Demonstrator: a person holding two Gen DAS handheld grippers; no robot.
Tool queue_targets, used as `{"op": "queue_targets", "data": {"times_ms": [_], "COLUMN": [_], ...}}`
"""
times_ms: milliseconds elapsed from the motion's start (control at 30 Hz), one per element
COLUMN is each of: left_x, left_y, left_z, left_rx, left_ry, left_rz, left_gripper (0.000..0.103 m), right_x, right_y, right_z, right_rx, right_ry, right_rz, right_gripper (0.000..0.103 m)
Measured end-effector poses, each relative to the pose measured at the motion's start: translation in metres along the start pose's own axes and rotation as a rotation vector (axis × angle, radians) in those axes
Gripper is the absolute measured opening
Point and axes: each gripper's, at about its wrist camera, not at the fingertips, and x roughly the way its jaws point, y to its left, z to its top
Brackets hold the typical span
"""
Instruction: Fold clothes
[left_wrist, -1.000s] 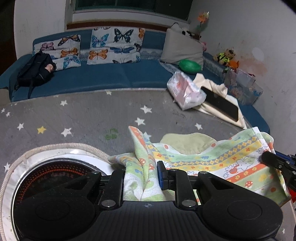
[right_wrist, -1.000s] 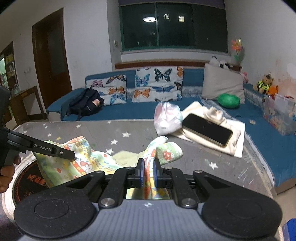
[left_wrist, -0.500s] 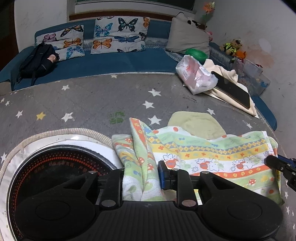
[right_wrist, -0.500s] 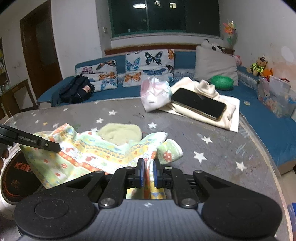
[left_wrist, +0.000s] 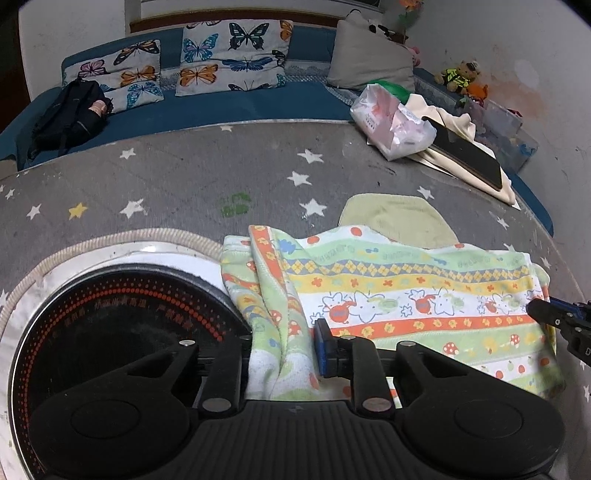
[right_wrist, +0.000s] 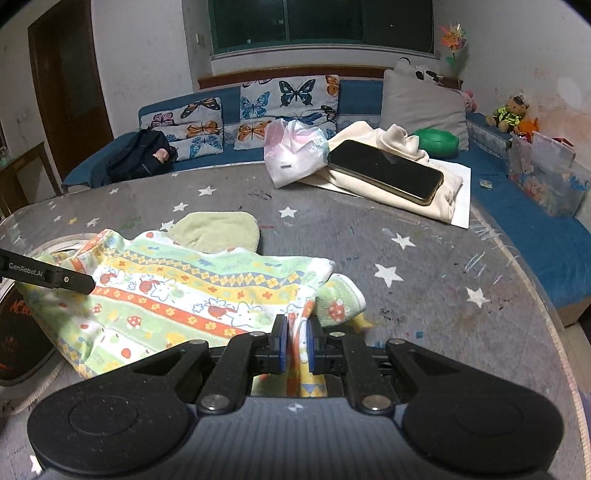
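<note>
- Clamped in left gripper (left_wrist: 282, 350) and right gripper (right_wrist: 295, 341): opposite ends of printed cloth (left_wrist: 406, 295)
- Lowered since a second ago, spread over grey table (left_wrist: 184, 177)
- Ready for folding, likely

The garment (left_wrist: 399, 295) lay spread on the table (left_wrist: 184, 177) between my left gripper (left_wrist: 284, 343) and my right gripper (right_wrist: 295, 338). A small cloth (right_wrist: 218, 230) lay just behind it, partly under its far edge. Farther back, a phone (right_wrist: 384, 171) rested on folded fabric (right_wrist: 443, 192), a plastic bag (right_wrist: 291, 151) to its left.
</note>
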Motion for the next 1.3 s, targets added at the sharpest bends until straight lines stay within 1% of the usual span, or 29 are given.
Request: {"op": "queue_targets", "data": {"times_ms": [233, 333, 433, 467, 500, 567, 633, 667, 767, 833, 867, 900, 933, 1033, 1100, 1300], "left_x": [-0.007, -0.011, -0.014, -0.016, -0.017, -0.02, -0.022, -0.023, -0.026, -0.028, -0.029, -0.03, -0.032, -0.036, -0.038, -0.043], "left_y": [0.0, 0.001, 0.001, 0.001, 0.001, 0.003, 0.004, 0.006, 0.011, 0.013, 0.014, 0.014, 0.014, 0.014, 0.013, 0.012], "left_z": [-0.015, -0.021, -0.026, -0.028, -0.029, -0.03, -0.031, -0.032, -0.035, -0.037, -0.038, -0.039, -0.04, -0.044, -0.046, -0.055], "left_rx": [0.026, 0.027, 0.032, 0.035, 0.036, 0.035, 0.038, 0.035, 0.027, 0.023, 0.022, 0.021, 0.02, 0.02, 0.018, 0.012], "left_ry": [0.009, 0.011, 0.009, 0.008, 0.007, 0.005, 0.0, -0.001, -0.003, -0.004, -0.005, -0.007, -0.008, -0.013, -0.016, -0.024], "left_rz": [-0.012, -0.009, 0.002, 0.007, 0.013, 0.029, 0.044, 0.051, 0.066, 0.07, 0.071, 0.072, 0.073, 0.074, 0.074, 0.076], "left_gripper": [0.022, 0.025, 0.029, 0.032, 0.038, 0.045, 0.049, 0.052, 0.053, 0.053, 0.053, 0.054, 0.055, 0.057, 0.061, 0.068], "right_x": [-0.002, -0.005, -0.009, -0.01, -0.011, -0.015, -0.019, -0.021, -0.027, -0.03, -0.032, -0.033, -0.033, -0.03, -0.028, -0.021], "right_y": [-0.001, 0.001, 0.002, 0.002, 0.002, 0.003, 0.005, 0.007, 0.013, 0.021, 0.026, 0.03, 0.035, 0.055, 0.067, 0.086], "right_z": [-0.009, -0.014, -0.016, -0.017, -0.017, -0.017, -0.017, -0.016, -0.015, -0.015, -0.016, -0.016, -0.016, -0.02, -0.023, -0.036], "right_rx": [-0.008, -0.015, -0.011, -0.007, -0.004, -0.003, -0.01, -0.014, -0.028, -0.039, -0.047, -0.056, -0.066, -0.11, -0.133, -0.135], "right_ry": [0.02, 0.031, 0.037, 0.037, 0.036, 0.031, 0.023, 0.017, 0.0, -0.008, -0.011, -0.013, -0.014, -0.009, -0.002, 0.019], "right_rz": [0.001, 0.002, -0.01, -0.016, -0.021, -0.026, -0.029, -0.029, -0.025, -0.011, -0.002, 0.007, 0.014, 0.046, 0.066, 0.092], "right_gripper": [0.009, 0.01, 0.016, 0.02, 0.021, 0.022, 0.026, 0.029, 0.04, 0.043, 0.046, 0.051, 0.054, 0.055, 0.058, 0.061]}}
